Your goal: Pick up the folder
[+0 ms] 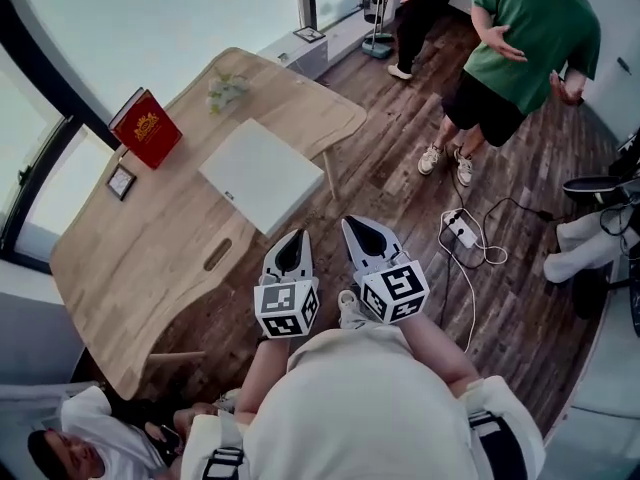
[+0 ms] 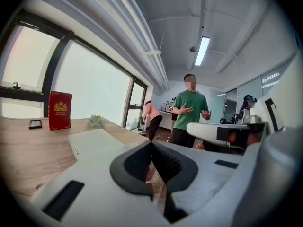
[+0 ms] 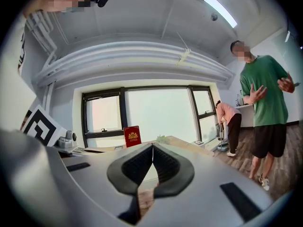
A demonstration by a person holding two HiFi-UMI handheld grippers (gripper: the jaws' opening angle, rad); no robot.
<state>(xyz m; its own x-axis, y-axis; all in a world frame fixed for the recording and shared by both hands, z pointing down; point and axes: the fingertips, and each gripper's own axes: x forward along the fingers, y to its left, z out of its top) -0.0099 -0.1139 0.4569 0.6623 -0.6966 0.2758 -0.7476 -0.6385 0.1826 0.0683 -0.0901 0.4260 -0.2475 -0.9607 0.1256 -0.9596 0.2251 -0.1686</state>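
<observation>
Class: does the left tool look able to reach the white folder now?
Probably yes: the left tool hangs just short of the folder, nothing between them, though its jaws are shut.

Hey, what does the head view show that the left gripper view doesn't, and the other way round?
Only the head view: the power strip with its cables on the floor, and a person sitting by the table's near end. Only the left gripper view: the long ceiling light, and the left gripper with its jaws together and nothing between them. Both: the white folder flat on the wooden table, the red booklet standing by the window, and the person in the green shirt.
</observation>
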